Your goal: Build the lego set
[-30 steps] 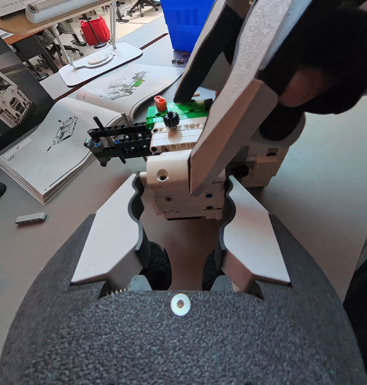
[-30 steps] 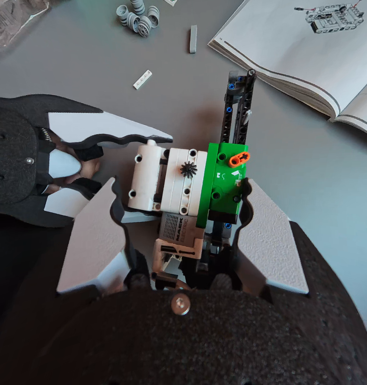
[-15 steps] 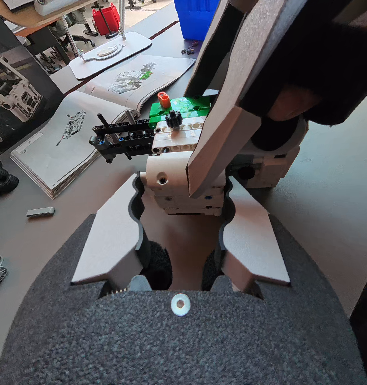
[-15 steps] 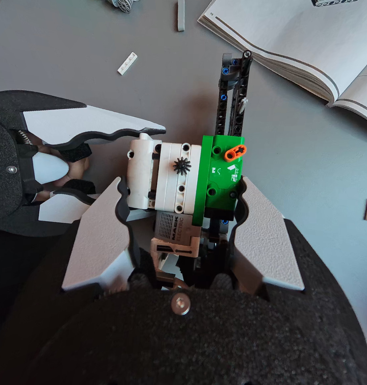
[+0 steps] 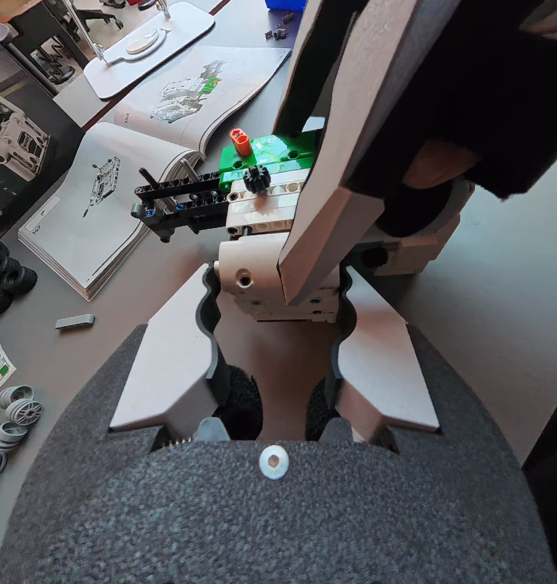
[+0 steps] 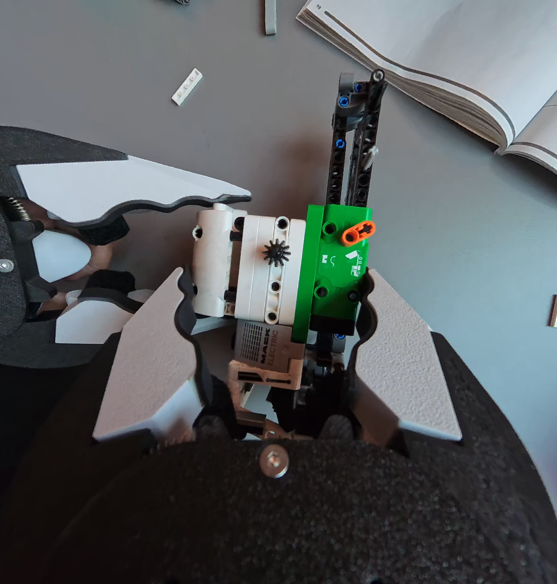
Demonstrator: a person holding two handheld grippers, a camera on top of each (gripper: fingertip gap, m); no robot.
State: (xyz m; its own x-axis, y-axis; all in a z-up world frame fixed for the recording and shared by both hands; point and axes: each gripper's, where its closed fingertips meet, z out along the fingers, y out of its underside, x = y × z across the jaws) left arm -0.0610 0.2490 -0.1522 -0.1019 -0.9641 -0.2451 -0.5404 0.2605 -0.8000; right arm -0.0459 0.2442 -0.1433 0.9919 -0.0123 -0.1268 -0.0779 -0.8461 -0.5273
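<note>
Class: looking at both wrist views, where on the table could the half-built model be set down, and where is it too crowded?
Bare grey table lies right of the model, and between the small white plate and the left gripper. Crowded: the open instruction book, black tyres and grey wheel hubs at left.

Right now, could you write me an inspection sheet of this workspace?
Surface: grey table, matte.
Job's things: part-built lego model, white, green and black, with a black gear and orange connector; open manual.
Clutter: black tyres, grey wheel hubs, grey beam, white plate.
Grippers: left gripper and right gripper each shut on the model.
Cables: nothing seen.
Surroundings: blue bin, white lamp base, chairs.
</note>
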